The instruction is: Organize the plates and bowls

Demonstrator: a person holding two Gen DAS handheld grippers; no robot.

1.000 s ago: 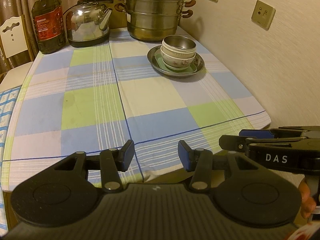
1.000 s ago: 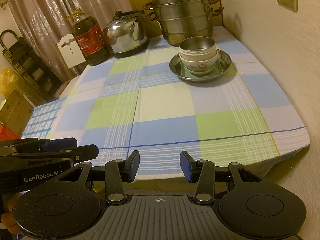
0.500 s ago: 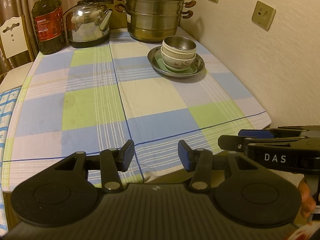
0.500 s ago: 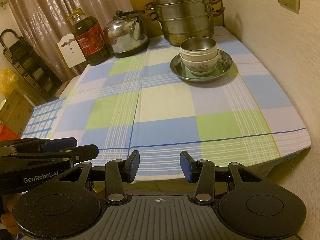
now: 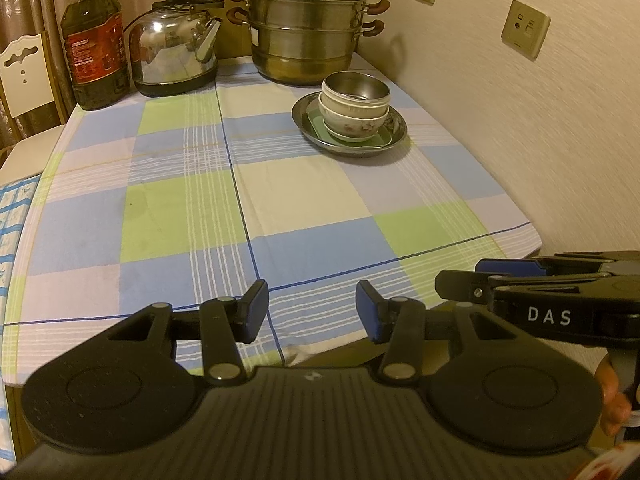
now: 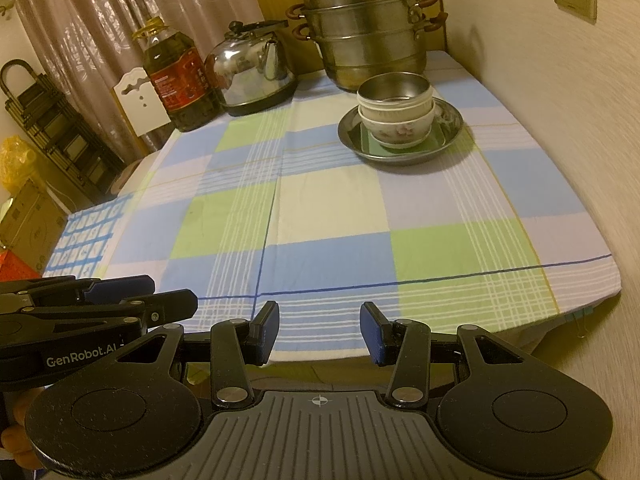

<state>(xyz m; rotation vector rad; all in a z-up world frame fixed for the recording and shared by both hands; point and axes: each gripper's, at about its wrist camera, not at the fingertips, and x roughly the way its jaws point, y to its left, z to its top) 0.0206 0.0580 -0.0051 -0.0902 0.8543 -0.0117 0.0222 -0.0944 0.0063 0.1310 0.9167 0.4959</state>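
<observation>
**A:** What's the room giving you?

**B:** A table under a checked cloth, pushed against the wall. At the back stand an oil bottle, a kettle and a stacked steamer pot. I see the dishes in front of the pot: bowls nested in one pile, on a green plate, which lies in a metal dish.

**A:** And your grippers?

**B:** I hold both at the near edge, well apart from the pile. Left gripper and right gripper have their fingers spread, holding nothing.

**A:** So it looks finished?

**B:** I judge the stacking done, or nearly. If I touch it again, I'd approach level, take the rim of the top metal bowl only, and steady the dish with my other gripper. That pile looks top-heavy; a sideways nudge could slide it on the plate.
</observation>
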